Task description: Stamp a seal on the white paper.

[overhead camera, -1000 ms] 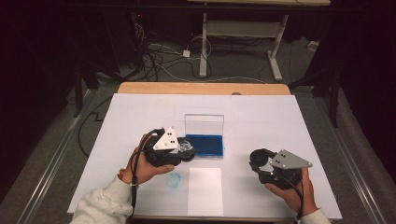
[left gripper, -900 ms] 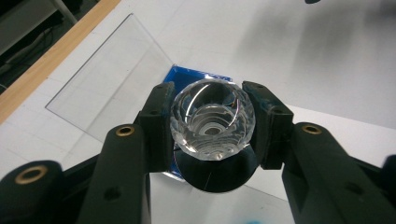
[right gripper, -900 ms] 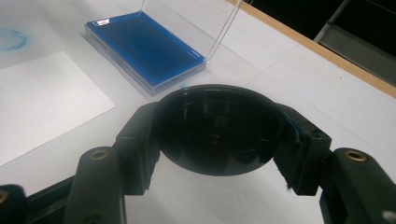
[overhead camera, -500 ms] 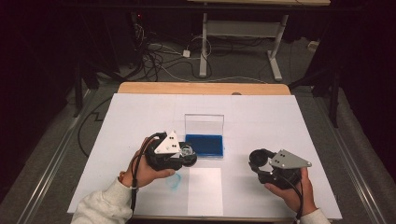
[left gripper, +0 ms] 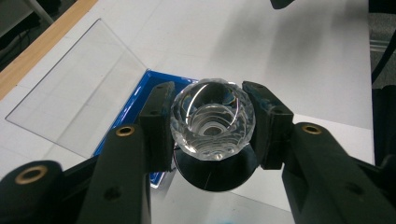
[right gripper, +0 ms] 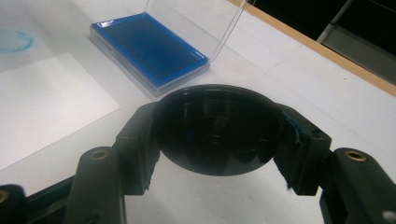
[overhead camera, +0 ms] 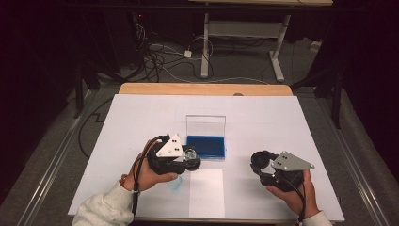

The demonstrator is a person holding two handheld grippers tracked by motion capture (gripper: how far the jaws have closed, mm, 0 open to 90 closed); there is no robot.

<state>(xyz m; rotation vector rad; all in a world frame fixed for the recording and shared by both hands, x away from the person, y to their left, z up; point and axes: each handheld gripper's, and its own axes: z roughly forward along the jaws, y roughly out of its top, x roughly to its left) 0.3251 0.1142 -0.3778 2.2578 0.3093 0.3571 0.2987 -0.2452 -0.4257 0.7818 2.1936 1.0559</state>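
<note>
Now the left tongs (left gripper: 212, 135) grasp a faceted glass stamp (left gripper: 212, 120); lower it squarely onto the blue ink pad (overhead camera: 206, 146). Right tongs (right gripper: 217, 154) clench its black cap (right gripper: 217, 135).

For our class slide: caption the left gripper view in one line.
Left gripper clamps a faceted clear stamp above the open blue ink pad.

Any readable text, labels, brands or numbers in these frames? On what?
None readable.
Black round cap in the right hand-held gripper: faint raised marks on its inner face, too dim and blurred to read.
Faceted clear stamp in the left hand-held gripper: no lettering.
Blue ink pad, its clear lid, white sheet: no print. Blue smudge is no legible text.
</note>
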